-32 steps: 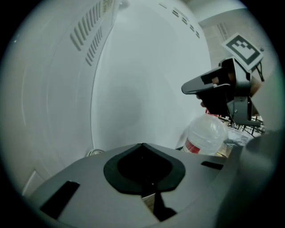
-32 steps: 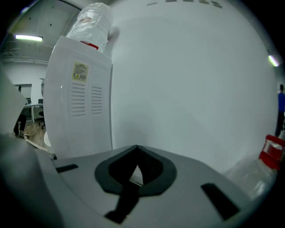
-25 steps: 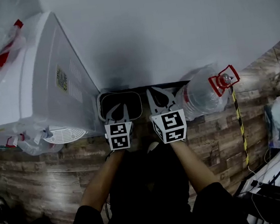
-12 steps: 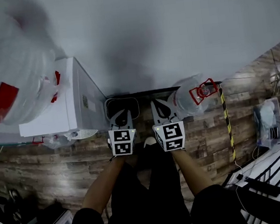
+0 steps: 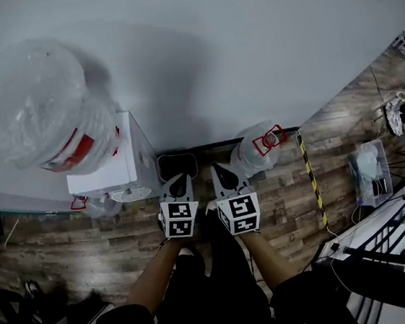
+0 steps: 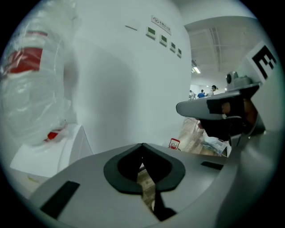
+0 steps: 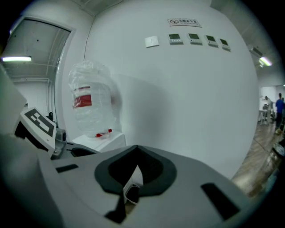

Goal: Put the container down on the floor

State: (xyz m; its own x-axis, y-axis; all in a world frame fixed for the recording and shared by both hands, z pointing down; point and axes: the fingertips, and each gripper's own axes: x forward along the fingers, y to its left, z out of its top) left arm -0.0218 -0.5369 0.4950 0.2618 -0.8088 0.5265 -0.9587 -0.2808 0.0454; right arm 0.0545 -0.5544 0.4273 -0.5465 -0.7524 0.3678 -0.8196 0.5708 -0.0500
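Observation:
The container [image 5: 163, 162], a dark bin with a pale rim, stands on the wooden floor against the white wall, between the water dispenser and a lying water bottle. Both grippers hang high above it, side by side. In the head view, my left gripper [image 5: 179, 179] overlaps the bin's near edge, and my right gripper [image 5: 217, 170] is just right of it. Both pairs of jaws meet at their tips with nothing between them. In the left gripper view, floor boards show through the slit below the left gripper's [image 6: 142, 146] tips. The right gripper [image 7: 136, 148] points at the wall.
A white water dispenser [image 5: 109, 172] carries a plastic-wrapped bottle [image 5: 48, 110] left of the bin. A clear water bottle with a red handle [image 5: 258, 150] lies on the floor to the right. Yellow-black tape [image 5: 310, 174] runs along the floor, with racks and clutter [image 5: 386, 245] at far right.
Both grippers and the head camera have risen well above the floor. The bin, the dispenser and the floor bottle look smaller and farther below. The jaws have stayed shut.

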